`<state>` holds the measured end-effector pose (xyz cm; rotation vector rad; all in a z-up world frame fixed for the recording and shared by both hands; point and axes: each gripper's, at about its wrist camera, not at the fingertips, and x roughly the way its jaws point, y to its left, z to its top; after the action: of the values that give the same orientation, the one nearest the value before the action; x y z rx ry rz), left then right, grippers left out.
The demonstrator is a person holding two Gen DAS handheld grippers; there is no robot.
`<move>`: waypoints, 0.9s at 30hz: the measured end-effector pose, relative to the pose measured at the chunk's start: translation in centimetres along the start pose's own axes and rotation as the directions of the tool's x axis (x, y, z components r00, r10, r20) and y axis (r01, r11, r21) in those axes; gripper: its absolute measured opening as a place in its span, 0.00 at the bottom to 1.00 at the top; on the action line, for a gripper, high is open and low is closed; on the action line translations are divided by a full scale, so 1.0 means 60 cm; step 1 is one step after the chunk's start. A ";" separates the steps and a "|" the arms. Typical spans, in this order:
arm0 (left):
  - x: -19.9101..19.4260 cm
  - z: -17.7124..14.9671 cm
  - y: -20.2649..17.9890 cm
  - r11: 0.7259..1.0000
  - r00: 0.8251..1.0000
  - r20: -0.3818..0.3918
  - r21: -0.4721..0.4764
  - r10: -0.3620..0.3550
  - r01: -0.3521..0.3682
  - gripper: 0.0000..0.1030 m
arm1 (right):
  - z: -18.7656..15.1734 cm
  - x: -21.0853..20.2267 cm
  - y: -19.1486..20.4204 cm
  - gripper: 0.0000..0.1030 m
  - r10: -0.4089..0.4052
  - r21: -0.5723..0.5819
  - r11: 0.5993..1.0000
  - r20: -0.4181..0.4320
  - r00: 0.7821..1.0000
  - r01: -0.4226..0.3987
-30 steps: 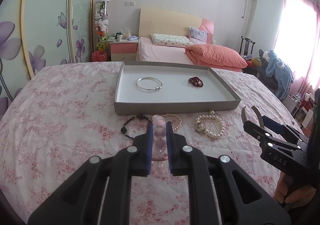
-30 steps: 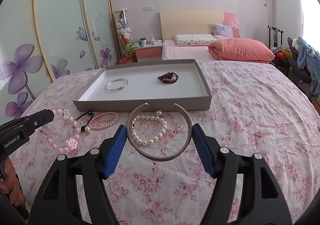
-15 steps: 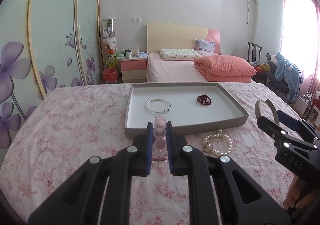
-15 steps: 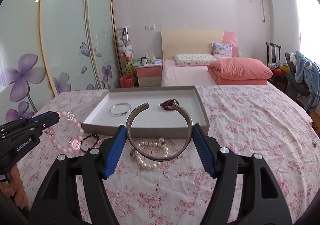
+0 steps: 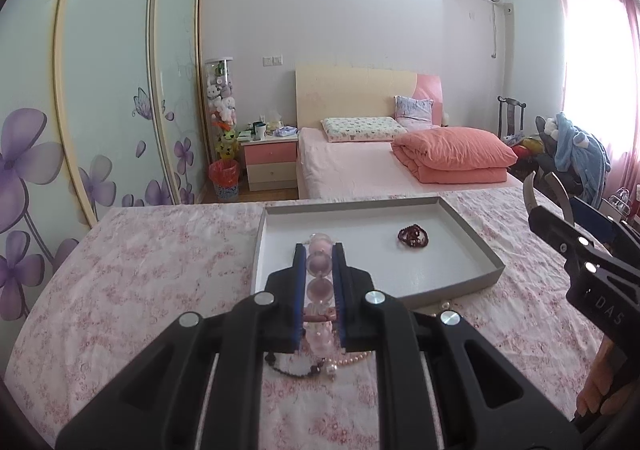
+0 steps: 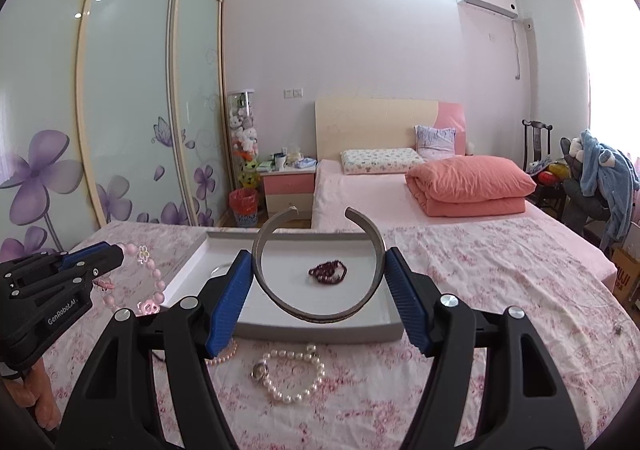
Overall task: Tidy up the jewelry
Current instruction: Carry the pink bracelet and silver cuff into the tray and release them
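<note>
My left gripper (image 5: 319,262) is shut on a pink bead bracelet (image 5: 319,264), held above the flowered bedspread just in front of the grey tray (image 5: 472,238). From the right wrist view that bracelet (image 6: 154,278) hangs from the left gripper (image 6: 108,254). My right gripper (image 6: 319,262) is shut on a silver open cuff (image 6: 316,316), its gap facing away, level with the tray's (image 6: 320,330) near wall. A dark red bracelet (image 6: 328,273) lies in the tray. A silver bangle (image 6: 218,270) in the tray is mostly hidden.
On the bedspread before the tray lie a white pearl bracelet (image 6: 294,374), a pink pearl strand (image 6: 222,358) and a black bead bracelet (image 5: 296,370). A person's hand (image 6: 36,390) holds the left gripper. A second bed (image 6: 400,194) stands behind.
Both grippers have risen with their bracelets and tilted up. The tray and the loose jewelry now sit lower in both views, and the tray looks closer.
</note>
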<state>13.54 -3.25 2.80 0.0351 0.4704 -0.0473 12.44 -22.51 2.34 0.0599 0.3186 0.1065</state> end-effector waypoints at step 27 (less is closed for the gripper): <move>0.190 0.052 -0.010 1.000 0.998 -0.070 0.010 -0.001 0.001 0.13 | 0.009 0.183 -0.015 0.66 -0.013 0.024 1.000 -0.098 0.995 0.016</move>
<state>25.06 -4.41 0.37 0.0466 0.5399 -0.0494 23.09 -22.16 -0.60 0.0774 0.4184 0.0911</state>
